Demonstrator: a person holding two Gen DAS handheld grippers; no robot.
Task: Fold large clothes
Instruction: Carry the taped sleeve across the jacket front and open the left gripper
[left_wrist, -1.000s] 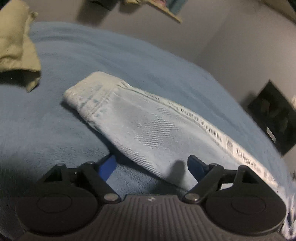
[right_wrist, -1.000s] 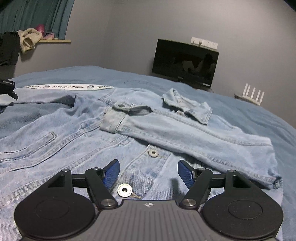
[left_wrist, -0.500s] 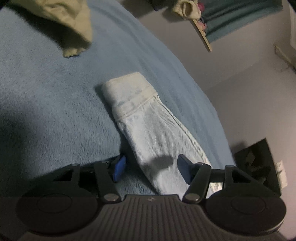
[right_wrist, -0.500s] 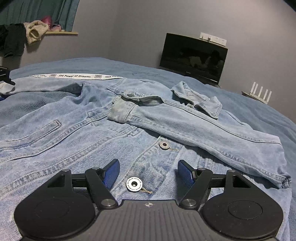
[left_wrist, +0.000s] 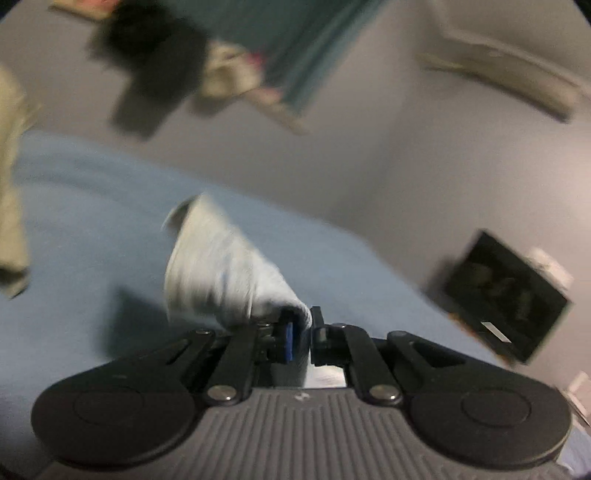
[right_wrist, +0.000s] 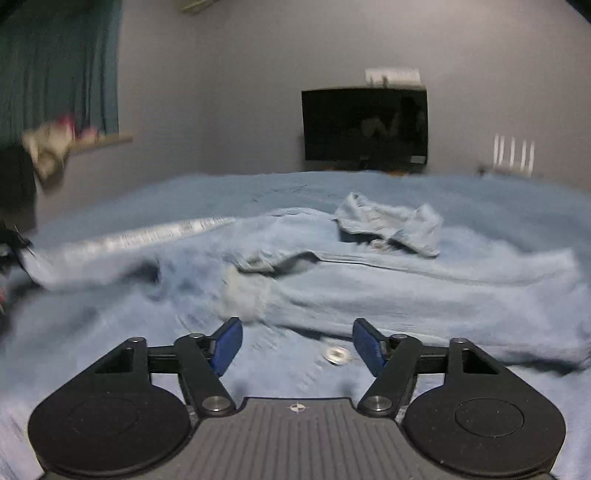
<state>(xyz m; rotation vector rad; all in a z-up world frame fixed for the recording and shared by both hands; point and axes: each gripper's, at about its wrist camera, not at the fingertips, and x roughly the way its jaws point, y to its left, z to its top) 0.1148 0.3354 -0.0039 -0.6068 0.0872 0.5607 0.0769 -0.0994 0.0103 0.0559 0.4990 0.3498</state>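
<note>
A light blue denim jacket (right_wrist: 369, 284) lies spread on the blue bed cover, its right sleeve folded across the chest and its collar (right_wrist: 391, 223) rumpled behind. In the left wrist view my left gripper (left_wrist: 300, 334) is shut on the jacket's other sleeve (left_wrist: 221, 273), whose cuff end sticks up off the bed. That stretched sleeve with its white printed stripe (right_wrist: 147, 234) runs to the far left in the right wrist view. My right gripper (right_wrist: 297, 347) hovers low over the jacket front near a metal button (right_wrist: 336, 355); its jaws are closing, with nothing pressed between them.
A dark TV screen (right_wrist: 364, 125) stands against the grey wall beyond the bed. A teal curtain (right_wrist: 59, 70) and a sill with piled clothes (right_wrist: 51, 147) sit at the left. A beige cloth (left_wrist: 11, 206) lies at the bed's edge. The blue bed cover (left_wrist: 92, 229) surrounds the jacket.
My left gripper closed on the sleeve and lifted it, so the cuff now stands off the bed. The right gripper's view tilted up over the jacket front, its jaws slightly narrower.
</note>
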